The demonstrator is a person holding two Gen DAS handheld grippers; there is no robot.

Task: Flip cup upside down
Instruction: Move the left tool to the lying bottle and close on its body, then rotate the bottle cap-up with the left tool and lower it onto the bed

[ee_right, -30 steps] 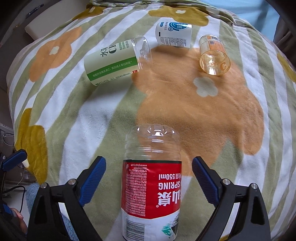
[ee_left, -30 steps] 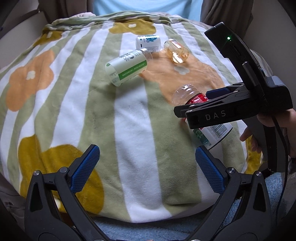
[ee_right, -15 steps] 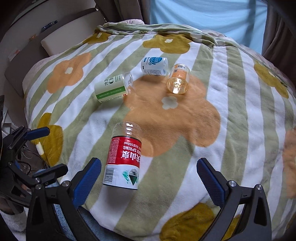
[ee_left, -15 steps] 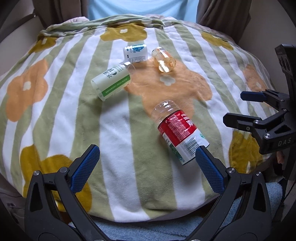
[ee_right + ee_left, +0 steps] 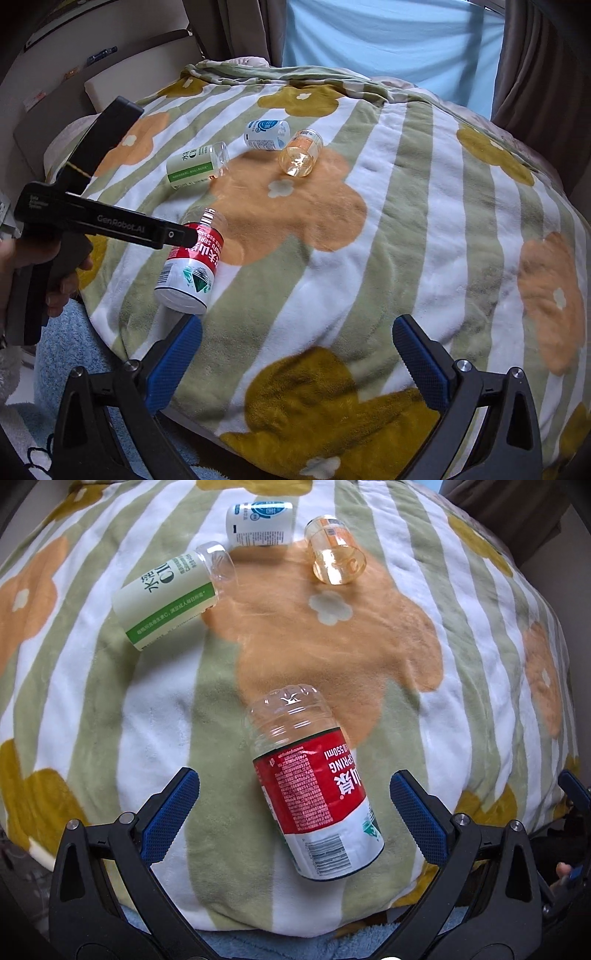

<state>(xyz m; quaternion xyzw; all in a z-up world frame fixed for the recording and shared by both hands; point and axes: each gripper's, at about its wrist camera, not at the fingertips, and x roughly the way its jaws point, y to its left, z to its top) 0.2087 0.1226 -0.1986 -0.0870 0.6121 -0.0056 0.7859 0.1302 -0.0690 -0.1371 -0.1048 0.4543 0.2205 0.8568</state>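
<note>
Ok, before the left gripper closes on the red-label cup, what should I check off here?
1. Left gripper open, jaws apart: ok.
2. Red-label cup lies between the jaws: ok.
3. Cup upright or flipped: not ok, it lies on its side on the blanket.
4. Right gripper open, holding nothing, away from the cup: ok.
5. Green-label cup, white cup and orange cup apart from the target: ok.
6. Pads level with the cup's middle: cannot tell.
</note>
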